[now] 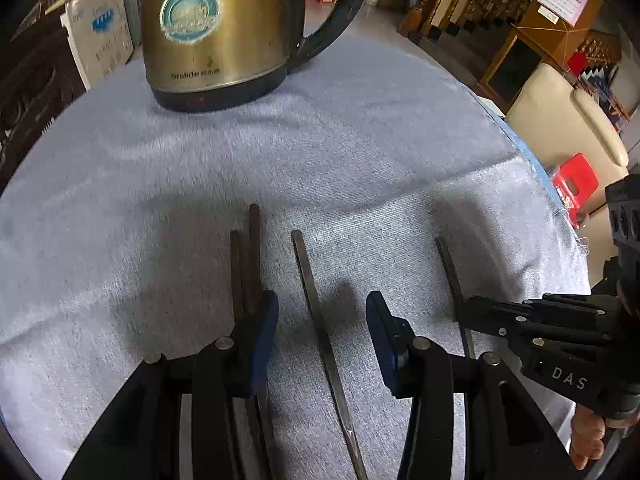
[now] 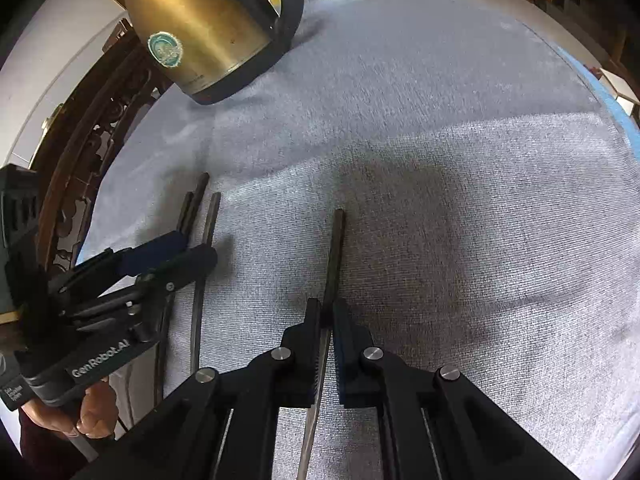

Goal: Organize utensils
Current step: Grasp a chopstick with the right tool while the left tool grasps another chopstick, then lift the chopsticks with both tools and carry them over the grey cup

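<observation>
— Left wrist view first: what do the utensils look like?

— Long, thin, dark sticks, squared at the far ends, tapering and shinier towards us. They lie on the grey cloth (image 1: 360,140), roughly side by side, ends pointing at the kettle (image 1: 216,28).

— And around them?

— The cloth covers the whole table. The brass-coloured kettle, with its black base, black handle and a worn round label, stands upright at the far side, well apart from the sticks. Beyond the edge I see a cream chair (image 1: 560,120) and a red stool (image 1: 576,184).

— Anything in the way?

— Only the grippers. The left gripper (image 1: 322,304) hangs with its jaws apart. The middle stick (image 1: 316,312) lies between its blue pads (image 1: 264,332), touching neither. Its left finger covers the near part of the pair of sticks (image 1: 246,264). The right gripper (image 2: 328,308) is clamped on the right-hand stick (image 2: 338,248), gripping it partway along, the far end reaching out past the fingertips. I cannot tell whether that end rests on the cloth.

— Who holds them?

— A person; one hand (image 2: 94,412) shows under the left handle.

— Count?

— Four sticks: two together at the left, one in the middle, one at the right. One kettle. Two grippers.
</observation>
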